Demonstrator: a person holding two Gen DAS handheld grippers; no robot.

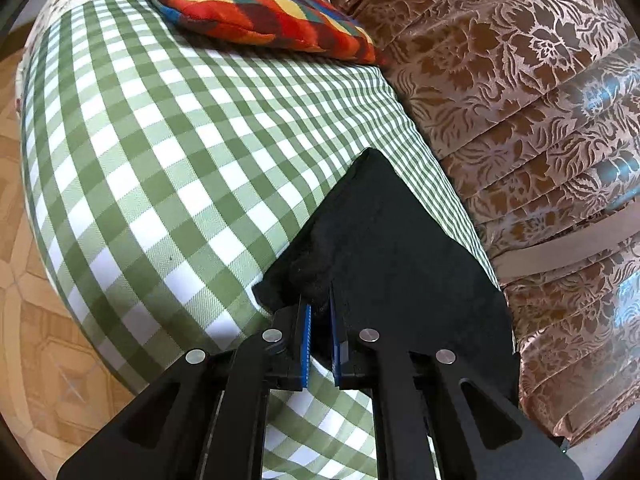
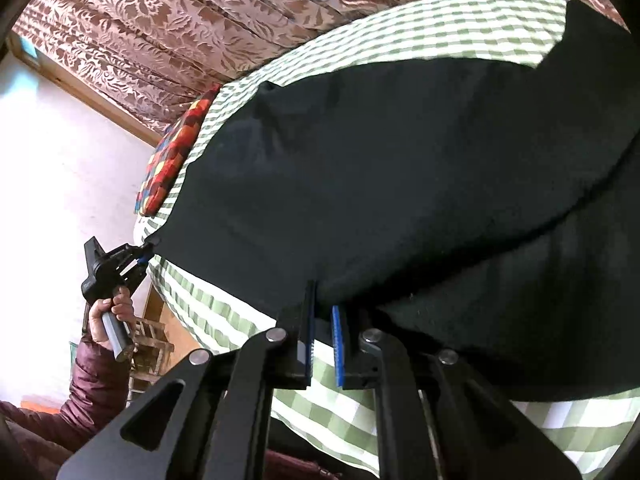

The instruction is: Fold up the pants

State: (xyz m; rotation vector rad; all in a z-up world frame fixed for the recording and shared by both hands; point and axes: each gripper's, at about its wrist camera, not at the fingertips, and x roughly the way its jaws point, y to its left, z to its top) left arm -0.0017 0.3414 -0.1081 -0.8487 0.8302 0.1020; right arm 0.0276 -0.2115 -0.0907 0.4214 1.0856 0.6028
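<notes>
The black pants [image 2: 380,168] lie spread on a green-and-white checked bed cover [image 2: 224,316]. In the left wrist view my left gripper [image 1: 319,304] is shut on a corner of the pants [image 1: 384,240], the cloth pinched between its blue pads. The left gripper also shows in the right wrist view [image 2: 146,250], gripping the far corner of the pants at the bed's edge. My right gripper [image 2: 323,300] is shut on the near edge of the pants, with cloth between its blue pads.
A multicoloured patchwork cushion [image 1: 256,4] lies at the head of the bed. Brown floral curtains [image 1: 520,100] hang along the far side. Patterned floor [image 1: 36,320] lies beside the bed. A wooden chair [image 2: 152,344] stands by a white wall.
</notes>
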